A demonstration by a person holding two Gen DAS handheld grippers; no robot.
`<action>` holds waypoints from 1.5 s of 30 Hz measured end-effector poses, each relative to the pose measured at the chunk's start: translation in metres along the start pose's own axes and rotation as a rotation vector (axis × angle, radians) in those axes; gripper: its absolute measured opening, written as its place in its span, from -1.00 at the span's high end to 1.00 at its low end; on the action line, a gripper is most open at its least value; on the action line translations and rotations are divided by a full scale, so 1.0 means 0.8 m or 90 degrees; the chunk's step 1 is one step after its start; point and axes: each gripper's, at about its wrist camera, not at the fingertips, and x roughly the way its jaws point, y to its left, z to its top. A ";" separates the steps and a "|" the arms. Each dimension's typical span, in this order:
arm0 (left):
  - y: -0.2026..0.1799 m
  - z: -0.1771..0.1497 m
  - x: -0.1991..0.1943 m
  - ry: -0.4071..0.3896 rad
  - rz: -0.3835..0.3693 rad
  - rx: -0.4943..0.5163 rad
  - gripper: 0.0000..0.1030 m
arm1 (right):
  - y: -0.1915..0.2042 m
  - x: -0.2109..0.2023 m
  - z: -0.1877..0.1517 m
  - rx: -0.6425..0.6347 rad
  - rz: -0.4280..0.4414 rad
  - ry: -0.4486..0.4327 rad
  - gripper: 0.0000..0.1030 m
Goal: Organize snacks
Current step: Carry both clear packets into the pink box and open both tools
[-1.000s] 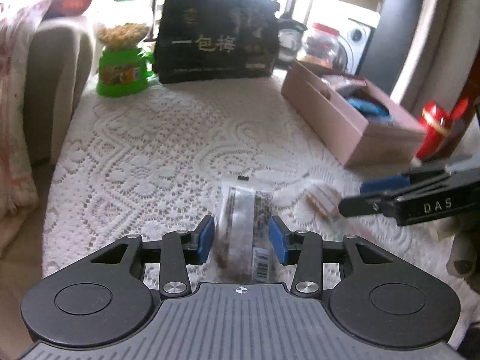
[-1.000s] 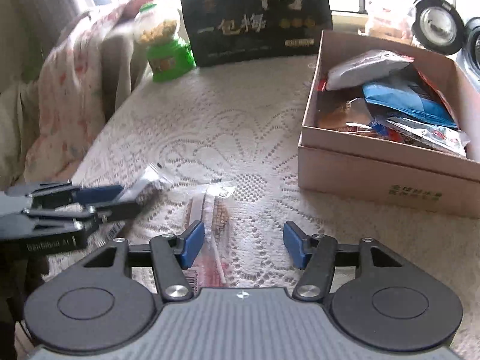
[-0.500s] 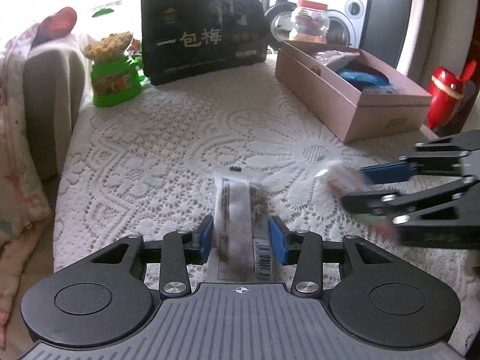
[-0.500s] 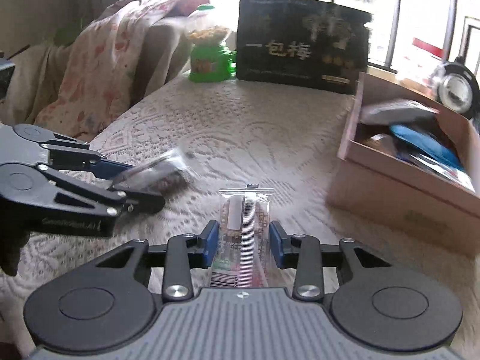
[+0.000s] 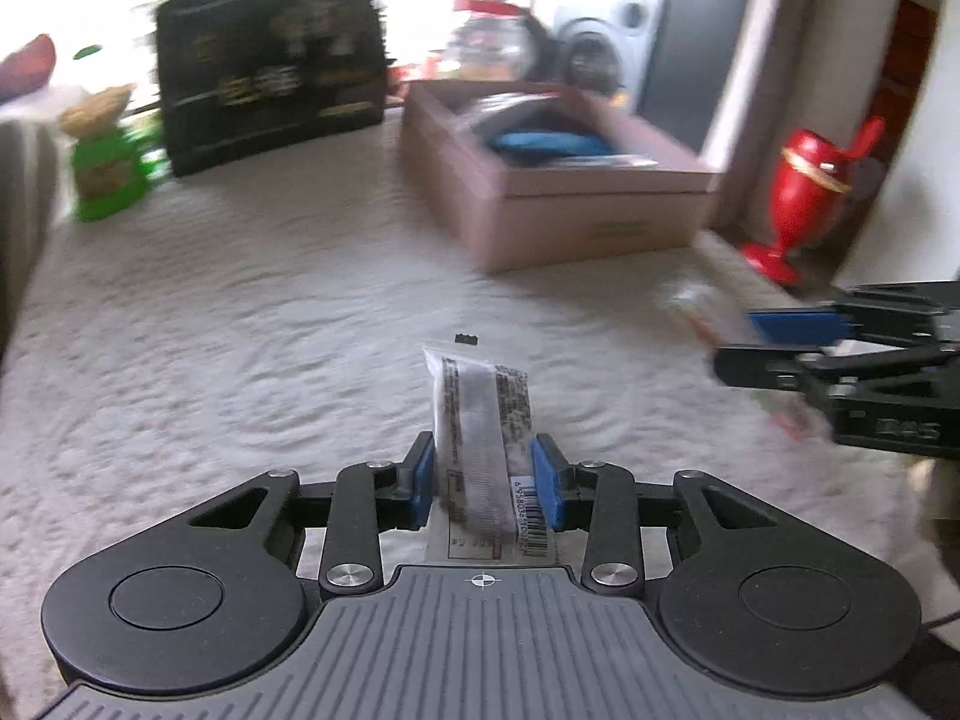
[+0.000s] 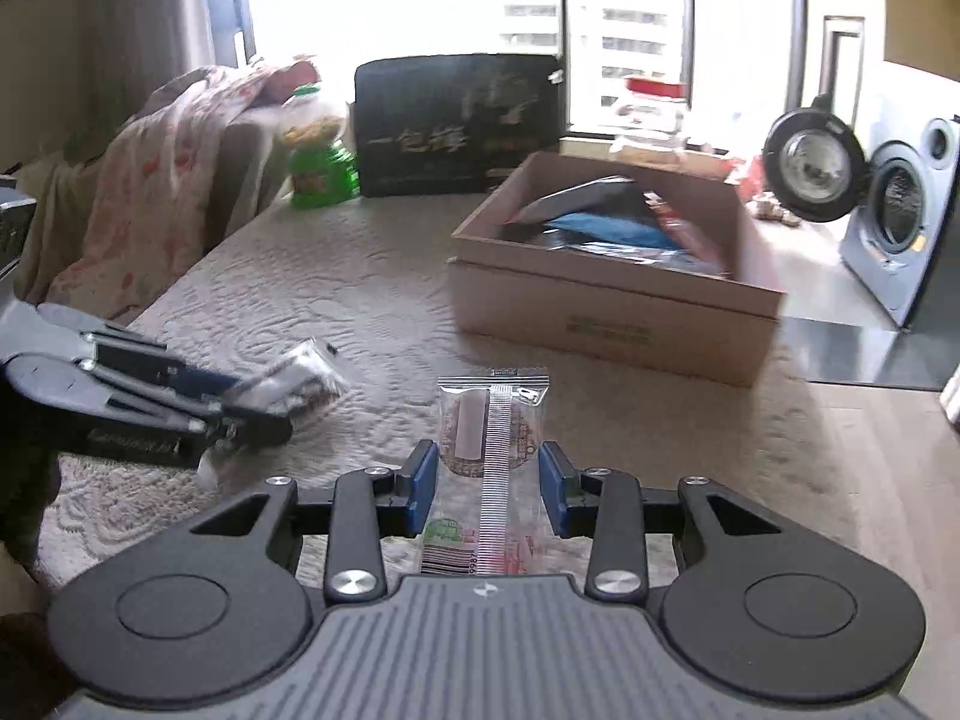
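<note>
A clear snack packet with dark filling and a barcode (image 5: pixel 480 414) stands up between the blue pads of my left gripper (image 5: pixel 483 468). Its jaws are closing and the pads press the packet's sides, above the lace tablecloth (image 5: pixel 240 330). My right gripper (image 6: pixel 489 474) is shut on a clear packet of round biscuits (image 6: pixel 489 426), also off the table. Each gripper shows in the other's view: the right gripper (image 5: pixel 735 345) at the right, the left gripper (image 6: pixel 252 405) at the left with its packet (image 6: pixel 303 372). The open cardboard box (image 6: pixel 600 312) of snacks lies ahead.
A black bag with gold lettering (image 6: pixel 456 126) and a green snack jar (image 6: pixel 318 168) stand at the table's back. A blanket-draped chair (image 6: pixel 150 198) is on the left. A red vase (image 5: pixel 804 180) and a washing machine (image 6: pixel 900 222) are past the table's right edge.
The right gripper went from open around its packet to shut on it. Both grippers lifted their packets off the cloth and moved toward the box.
</note>
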 end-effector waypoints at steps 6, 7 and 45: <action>-0.030 0.048 -0.008 -0.045 -0.074 -0.004 0.25 | -0.017 -0.016 0.000 0.014 -0.015 -0.020 0.30; -0.030 0.058 -0.008 -0.056 -0.079 -0.010 0.25 | -0.020 -0.019 0.005 0.014 -0.018 -0.026 0.30; -0.029 0.214 0.104 -0.155 -0.062 -0.047 0.20 | -0.169 0.096 0.209 0.124 -0.056 -0.058 0.07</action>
